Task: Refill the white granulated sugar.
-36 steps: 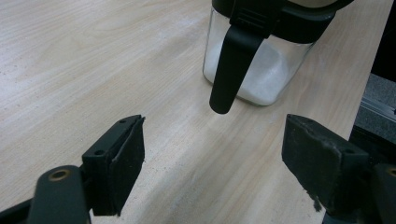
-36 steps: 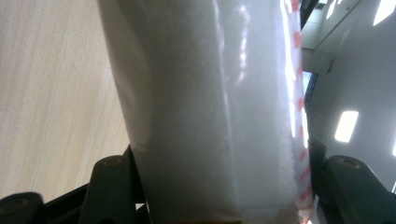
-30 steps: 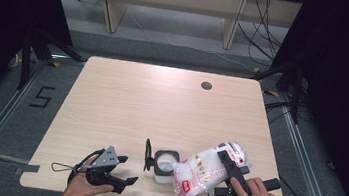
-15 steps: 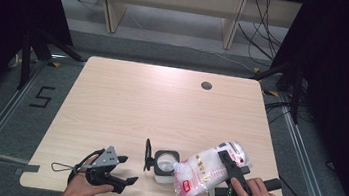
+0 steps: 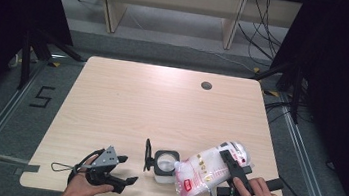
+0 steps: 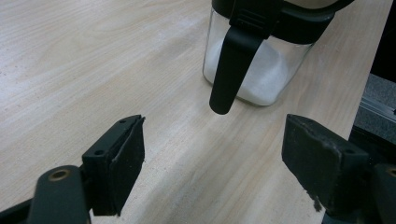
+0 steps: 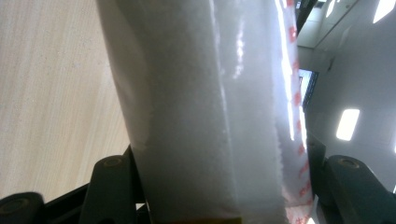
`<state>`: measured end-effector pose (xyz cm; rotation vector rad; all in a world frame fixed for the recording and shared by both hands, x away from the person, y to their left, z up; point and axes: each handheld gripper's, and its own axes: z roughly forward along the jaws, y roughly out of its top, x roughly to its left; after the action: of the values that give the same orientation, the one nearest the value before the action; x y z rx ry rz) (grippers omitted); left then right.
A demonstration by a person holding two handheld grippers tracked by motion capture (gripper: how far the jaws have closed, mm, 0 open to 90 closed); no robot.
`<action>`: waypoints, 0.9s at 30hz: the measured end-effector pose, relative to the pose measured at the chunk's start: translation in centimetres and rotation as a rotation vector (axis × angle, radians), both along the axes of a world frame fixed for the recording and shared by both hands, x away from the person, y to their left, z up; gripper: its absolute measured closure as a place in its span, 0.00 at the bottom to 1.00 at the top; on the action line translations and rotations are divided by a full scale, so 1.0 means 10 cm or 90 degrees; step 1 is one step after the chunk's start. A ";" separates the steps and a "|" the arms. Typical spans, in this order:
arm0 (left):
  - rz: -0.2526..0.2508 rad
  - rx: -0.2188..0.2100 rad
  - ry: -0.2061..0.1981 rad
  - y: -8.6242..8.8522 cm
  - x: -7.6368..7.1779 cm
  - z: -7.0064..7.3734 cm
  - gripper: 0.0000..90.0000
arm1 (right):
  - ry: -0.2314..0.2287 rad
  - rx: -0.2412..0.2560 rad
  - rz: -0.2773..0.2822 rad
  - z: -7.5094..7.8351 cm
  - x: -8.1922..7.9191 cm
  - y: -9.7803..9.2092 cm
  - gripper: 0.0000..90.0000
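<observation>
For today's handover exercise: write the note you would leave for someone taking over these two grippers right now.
Right gripper: shut on the bag of white granules, tilted with its lower end beside the jar's open mouth.
Left gripper: open, holding nothing, resting on the table left of the jar.
Glass jar: near the front edge, lid flipped open, some white granules inside.
Done: bag gripped, jar opened.
Left: probably finish pouring, set bag down, close lid.

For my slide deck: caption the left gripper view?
Open left gripper faces a glass jar holding white powder, on the table.
</observation>
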<state>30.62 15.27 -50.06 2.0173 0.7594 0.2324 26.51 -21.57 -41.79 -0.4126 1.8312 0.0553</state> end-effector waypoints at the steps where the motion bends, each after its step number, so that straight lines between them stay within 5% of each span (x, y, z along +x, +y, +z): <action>1: 0.000 0.002 -0.003 0.00 0.00 0.00 0.23 | 0.002 0.005 -0.002 -0.01 0.00 0.00 0.48; 8: -0.002 0.007 -0.001 0.01 0.00 0.01 0.23 | 0.019 0.011 -0.034 0.00 -0.03 -0.02 0.48; 22: -0.003 0.007 -0.001 0.01 0.00 0.01 0.23 | 0.010 -0.001 0.004 0.04 -0.02 -0.01 0.48; 25: -0.004 0.004 -0.006 0.01 0.01 0.00 0.23 | 0.014 0.021 -0.010 0.03 -0.03 -0.02 0.48; 27: 0.000 0.001 -0.001 0.00 0.00 0.00 0.23 | 0.013 -0.001 -0.008 0.05 -0.04 -0.01 0.48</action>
<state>30.62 15.26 -50.07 2.0179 0.7584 0.2342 26.13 -21.62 -41.24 -0.4030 1.8532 0.0493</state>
